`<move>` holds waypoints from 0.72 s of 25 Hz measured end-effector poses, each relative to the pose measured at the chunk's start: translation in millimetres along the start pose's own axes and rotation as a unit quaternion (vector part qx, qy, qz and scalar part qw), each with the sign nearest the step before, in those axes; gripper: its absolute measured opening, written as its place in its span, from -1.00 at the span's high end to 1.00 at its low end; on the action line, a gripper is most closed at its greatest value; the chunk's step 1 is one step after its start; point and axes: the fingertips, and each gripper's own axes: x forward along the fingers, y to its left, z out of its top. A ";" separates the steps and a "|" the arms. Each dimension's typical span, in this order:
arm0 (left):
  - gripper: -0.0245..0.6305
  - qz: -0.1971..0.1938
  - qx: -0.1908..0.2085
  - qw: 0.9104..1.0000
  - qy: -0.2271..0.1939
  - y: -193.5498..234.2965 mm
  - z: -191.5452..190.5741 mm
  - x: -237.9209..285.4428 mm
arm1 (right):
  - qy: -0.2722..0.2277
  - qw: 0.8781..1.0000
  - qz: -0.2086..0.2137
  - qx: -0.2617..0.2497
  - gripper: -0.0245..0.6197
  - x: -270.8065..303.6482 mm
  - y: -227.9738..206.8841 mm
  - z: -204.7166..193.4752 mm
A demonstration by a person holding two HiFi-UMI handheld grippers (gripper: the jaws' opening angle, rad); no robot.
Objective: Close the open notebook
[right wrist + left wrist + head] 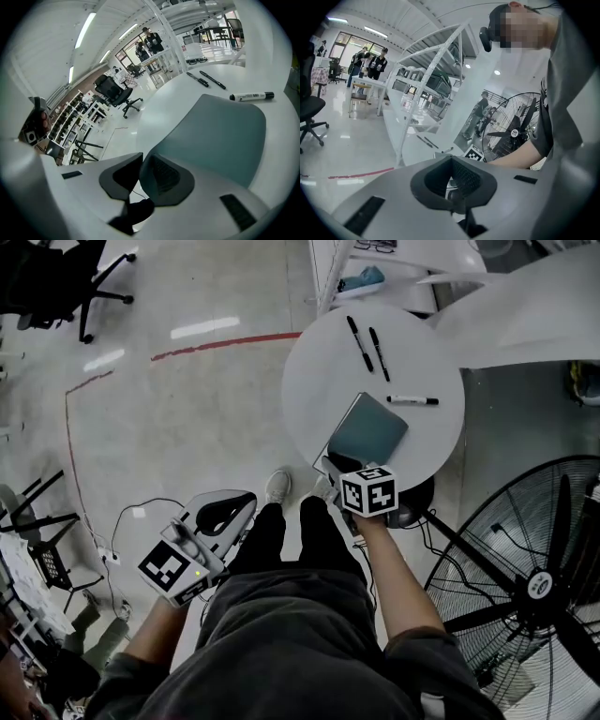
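Note:
The teal notebook point(368, 427) lies closed and flat on the round white table point(314, 381), near its front edge. In the right gripper view its cover point(211, 136) fills the space just beyond the jaws. My right gripper point(334, 466) hovers at the notebook's near corner; its jaws point(140, 159) stand a narrow slit apart with nothing between them. My left gripper point(225, 514) hangs low at the left, off the table and beside the person's legs. Its fingertips point(451, 159) meet and hold nothing.
Two black pens point(359, 343) and a marker point(412, 400) lie on the table beyond the notebook. A large floor fan point(534, 582) stands at the right. An office chair point(75, 282) is far left. A cable point(141, 512) runs over the floor.

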 end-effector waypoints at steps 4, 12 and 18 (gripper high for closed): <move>0.88 -0.001 0.000 1.000 0.000 1.8 -1.3 -1.7 | 0.003 1.000 -0.004 0.009 0.62 6.3 0.2 -1.1; 0.88 -0.005 0.007 1.000 0.001 -0.3 -1.0 -7.1 | -0.007 1.000 -0.001 0.005 0.47 8.4 7.4 -3.9; 0.88 -0.013 0.020 1.000 0.000 -8.9 5.0 -9.3 | -0.023 0.999 0.032 0.007 0.34 5.3 22.0 -3.3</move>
